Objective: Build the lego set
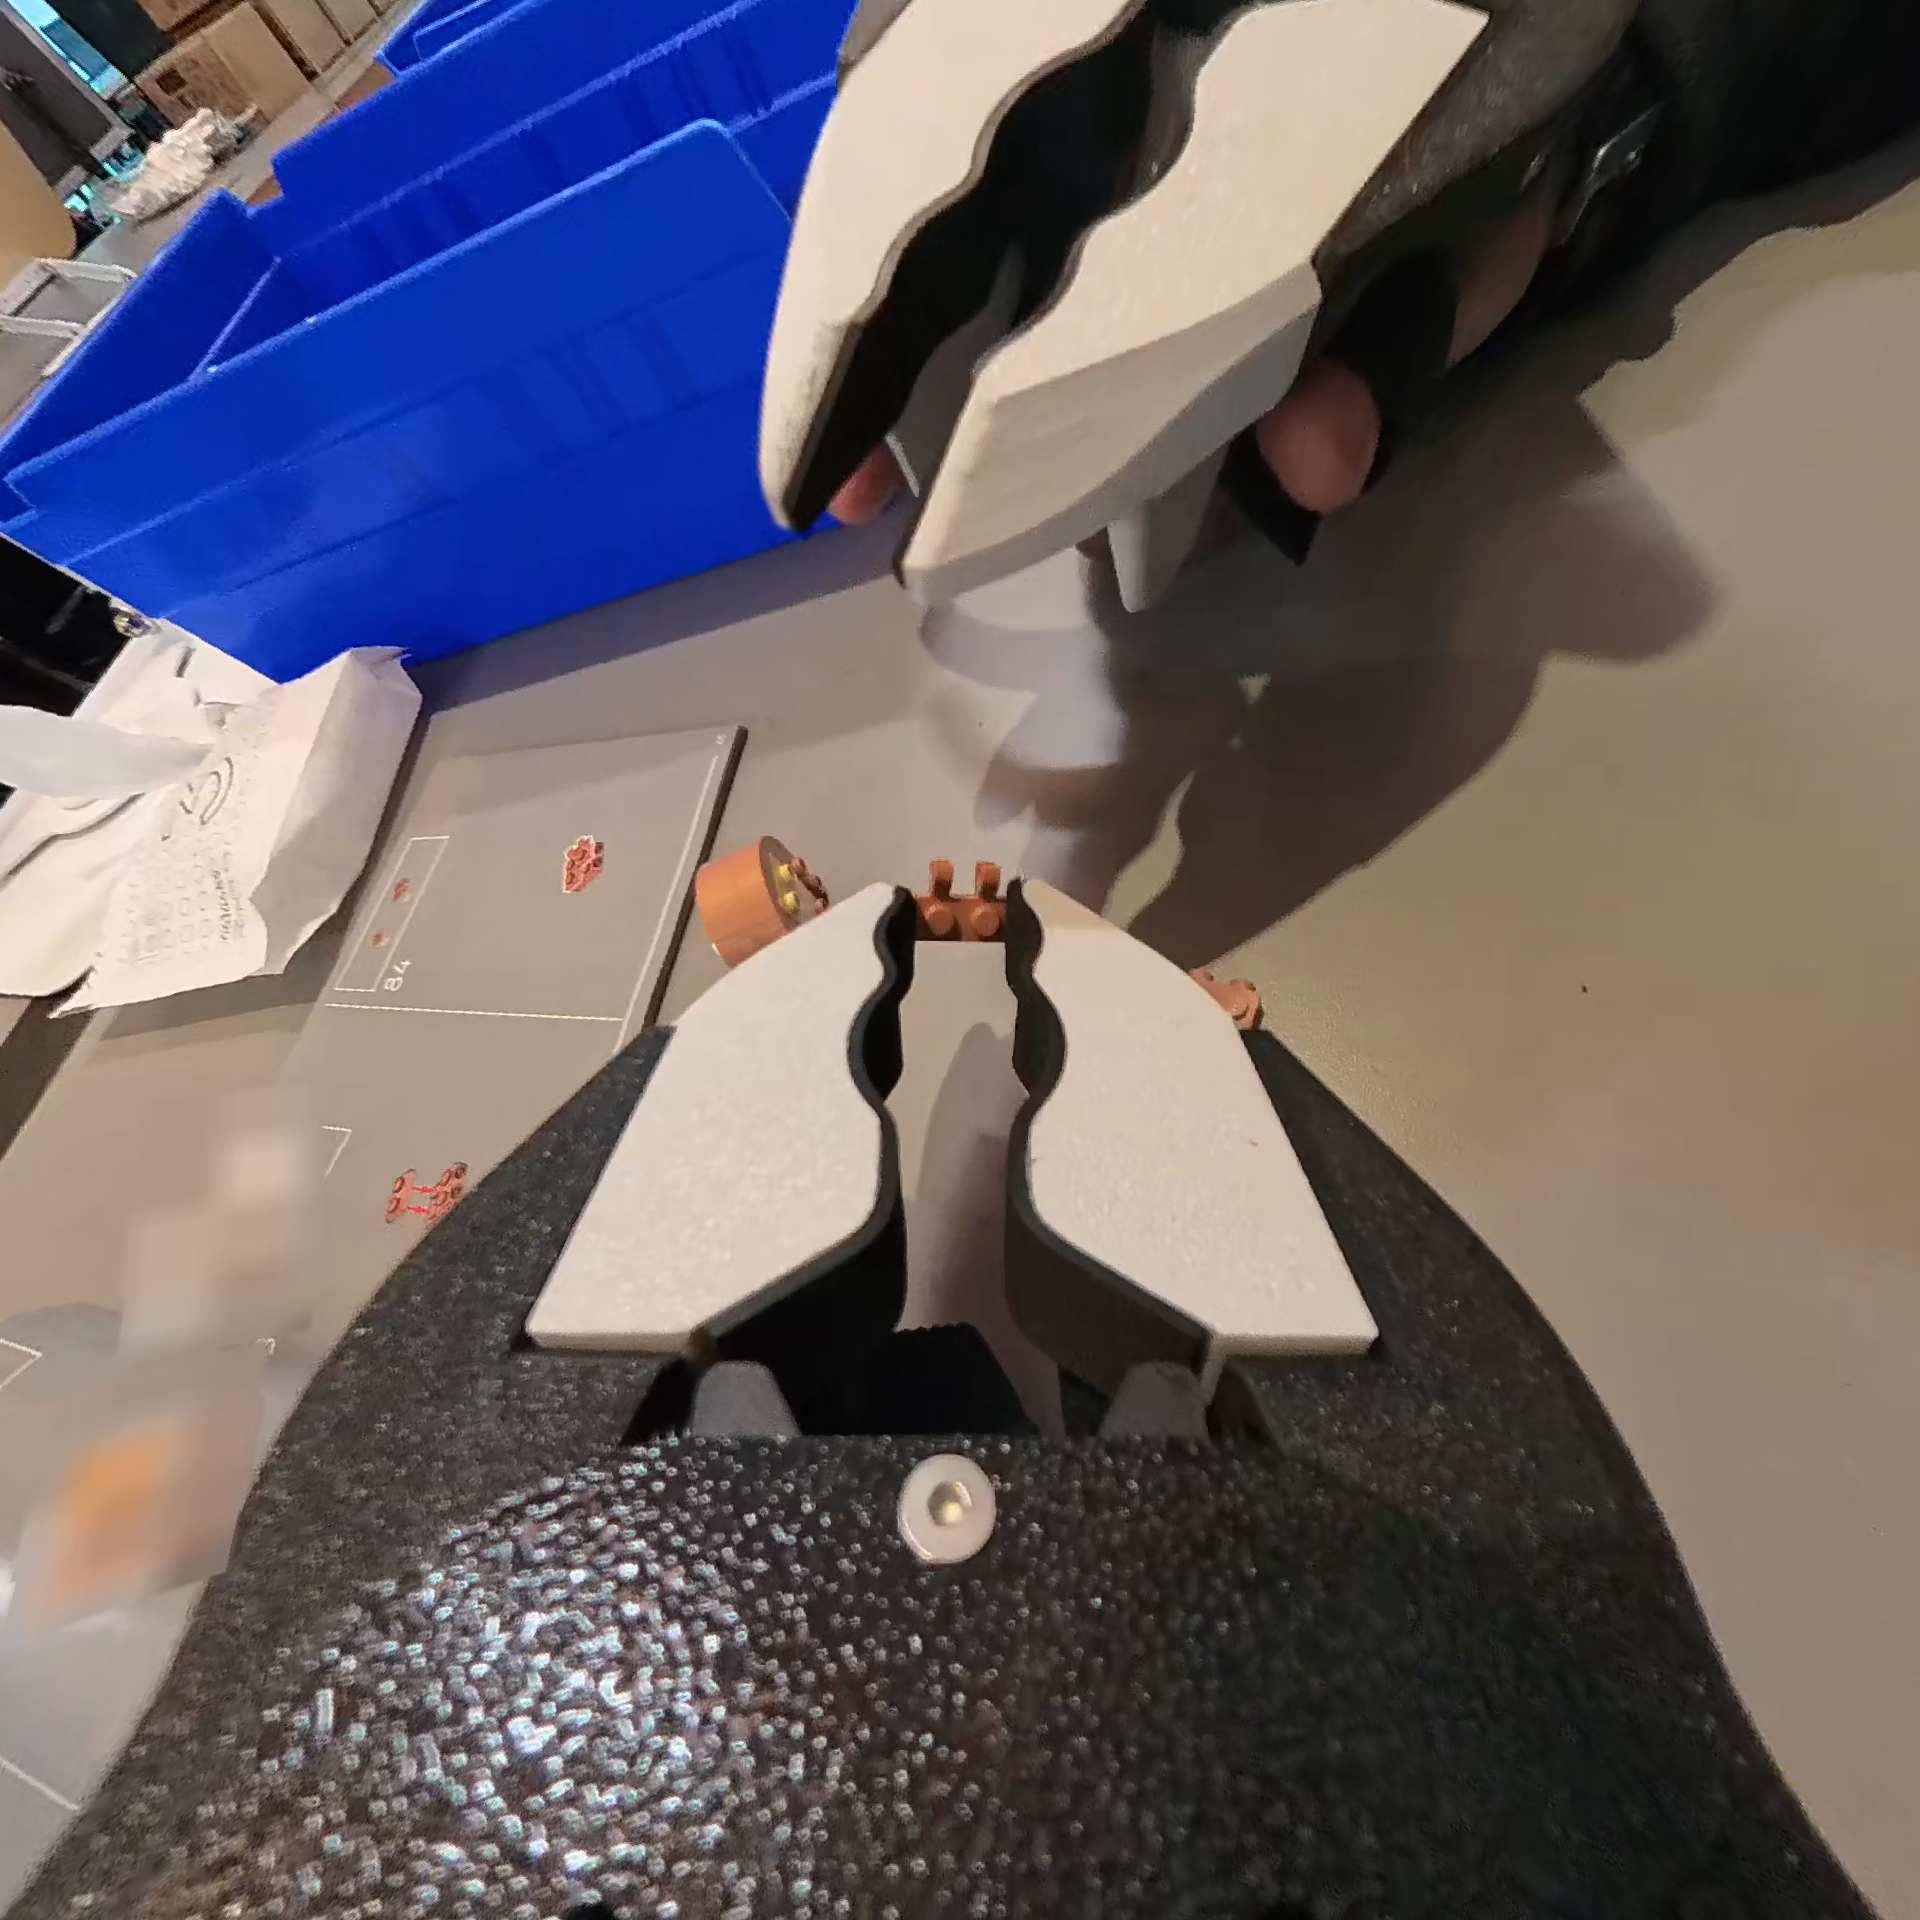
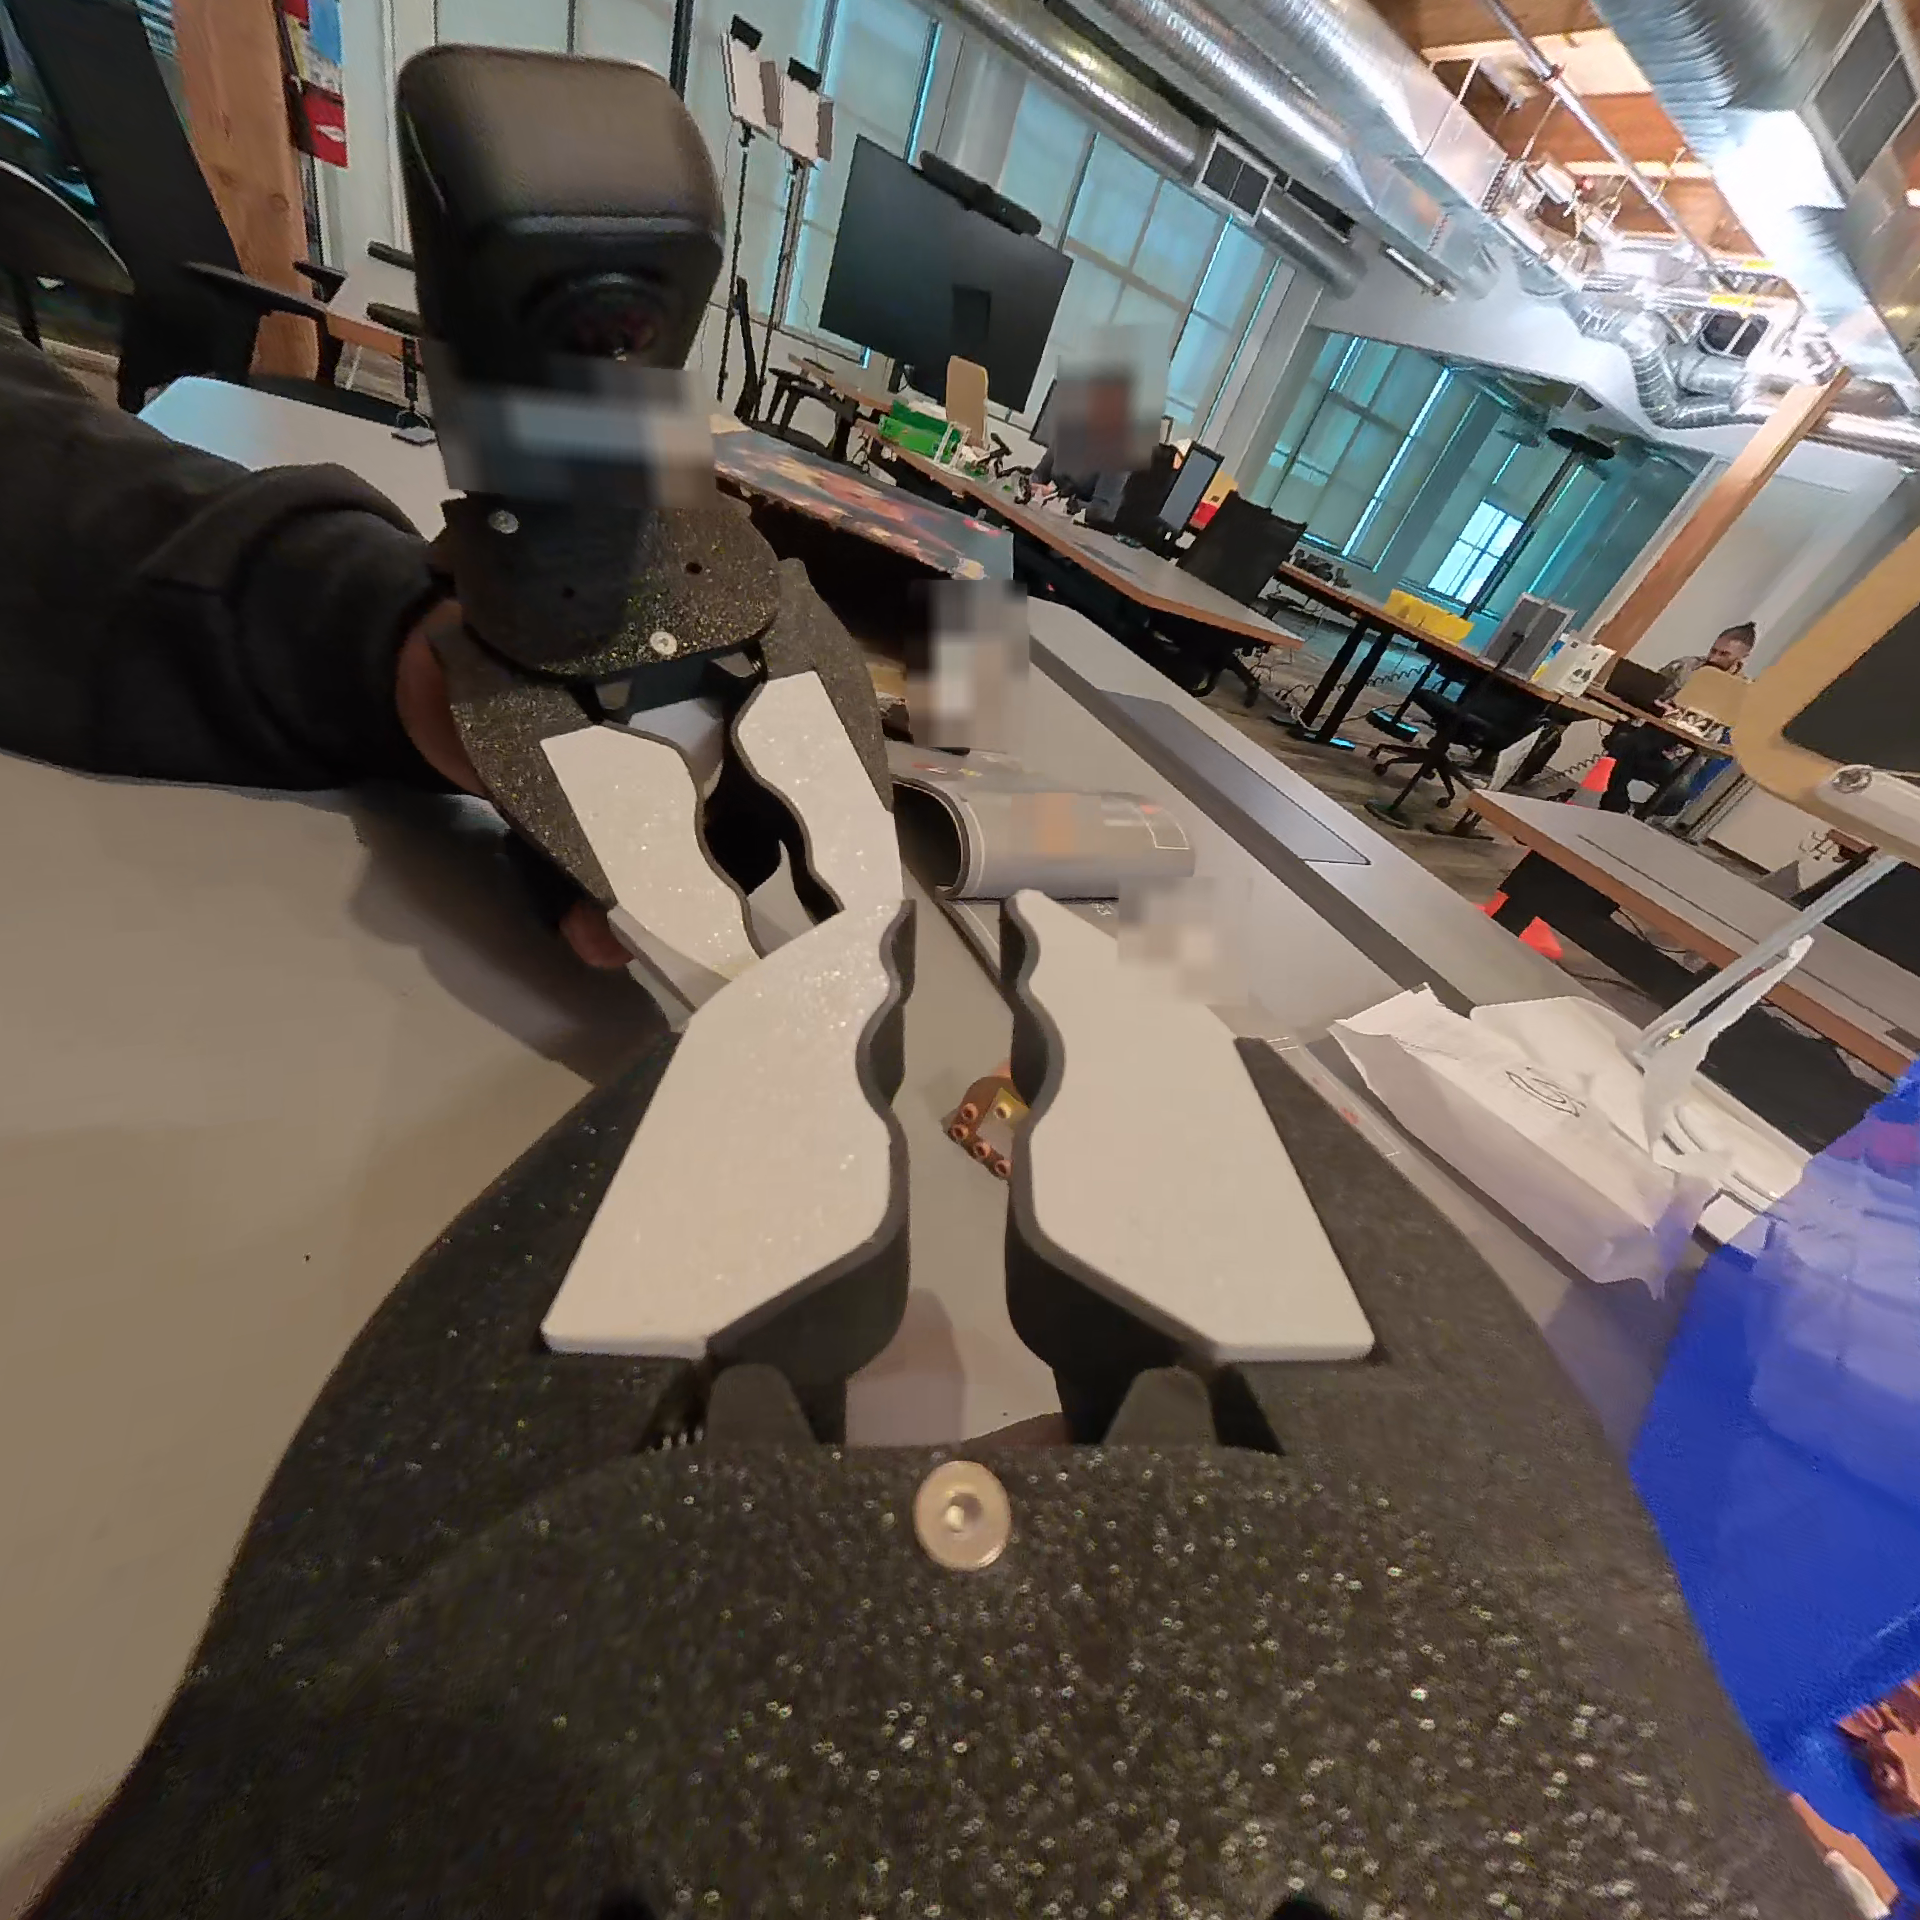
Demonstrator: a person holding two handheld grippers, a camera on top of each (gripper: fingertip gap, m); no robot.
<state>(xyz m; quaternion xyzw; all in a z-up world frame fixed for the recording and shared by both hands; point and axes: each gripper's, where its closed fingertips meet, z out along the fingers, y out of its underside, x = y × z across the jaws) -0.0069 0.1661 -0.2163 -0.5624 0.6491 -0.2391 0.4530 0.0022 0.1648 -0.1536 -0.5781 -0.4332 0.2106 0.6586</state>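
Left claw: the left gripper [image 1: 958, 914] is clamped on a small brown studded brick [image 1: 958, 912], both fingertips pressed against its sides, just above the grey table [image 1: 1558, 1039].
Right claw: the right gripper [image 2: 956, 925] has its fingers set a little apart with only table showing between the tips, so it grips nothing; in the left wrist view it hangs above and beyond the held brick.
Near the brick: a brown round drum-shaped piece [image 1: 743, 906] lies on its side just left of the brick; another small brown piece [image 1: 1231, 1000] lies on the table to the right of it.
Booklet: a grey instruction page [image 1: 540, 883] lies flat to the left of the drum piece.
Paper bag: a crumpled white bag [image 1: 208, 821] sits left of the booklet.
Bins: blue plastic bins [image 1: 416, 364] stand beyond the booklet.
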